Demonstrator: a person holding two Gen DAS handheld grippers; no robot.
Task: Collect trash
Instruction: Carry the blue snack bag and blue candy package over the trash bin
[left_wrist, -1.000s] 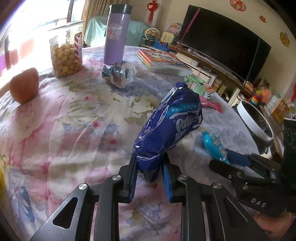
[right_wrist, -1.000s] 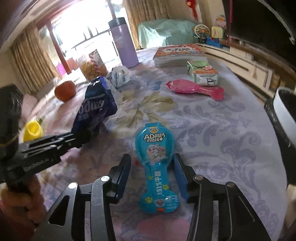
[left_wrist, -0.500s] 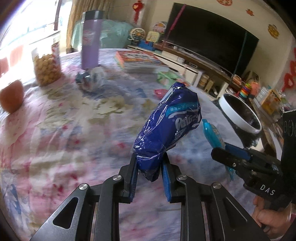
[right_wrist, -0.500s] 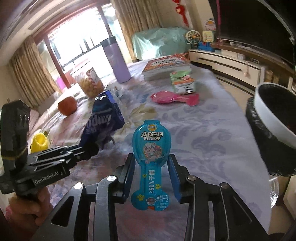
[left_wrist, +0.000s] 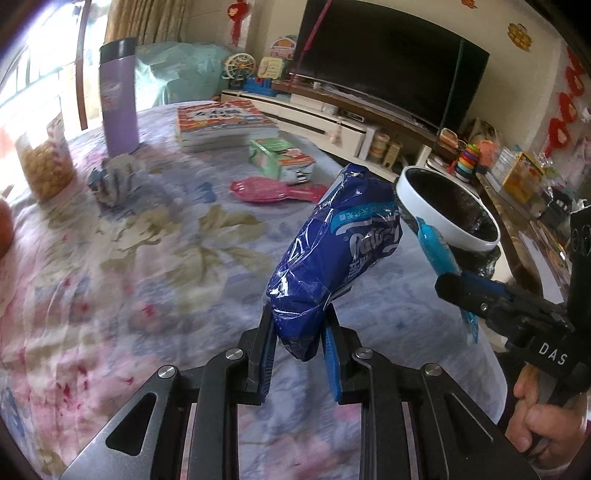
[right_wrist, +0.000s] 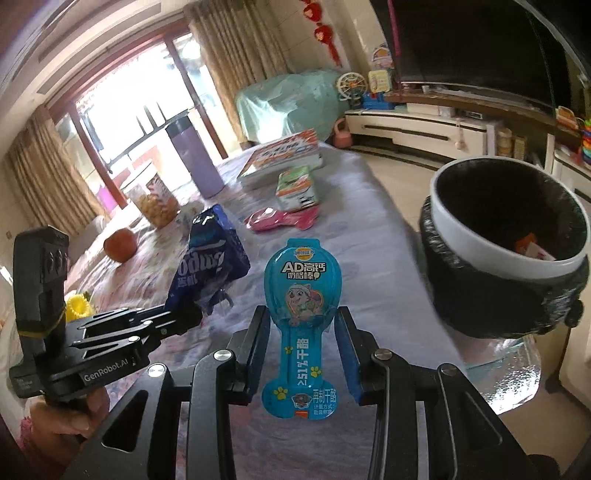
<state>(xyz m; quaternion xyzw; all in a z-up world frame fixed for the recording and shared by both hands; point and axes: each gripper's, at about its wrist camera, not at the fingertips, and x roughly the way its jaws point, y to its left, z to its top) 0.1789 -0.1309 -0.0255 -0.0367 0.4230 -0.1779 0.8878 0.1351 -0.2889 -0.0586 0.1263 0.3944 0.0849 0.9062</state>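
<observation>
Visibly crinkly blue bag (left_wrist: 334, 254), L claw (left_wrist: 298, 341).

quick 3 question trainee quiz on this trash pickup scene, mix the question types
1. True or false: the left gripper is shut on the dark blue snack bag.
2. What does the right gripper hold? A) pink wrapper B) light blue cheese-stick wrapper C) apple
3. Fill in: the white-rimmed bin has a ____ liner.

Key: 1 true; 2 B; 3 black.
</observation>
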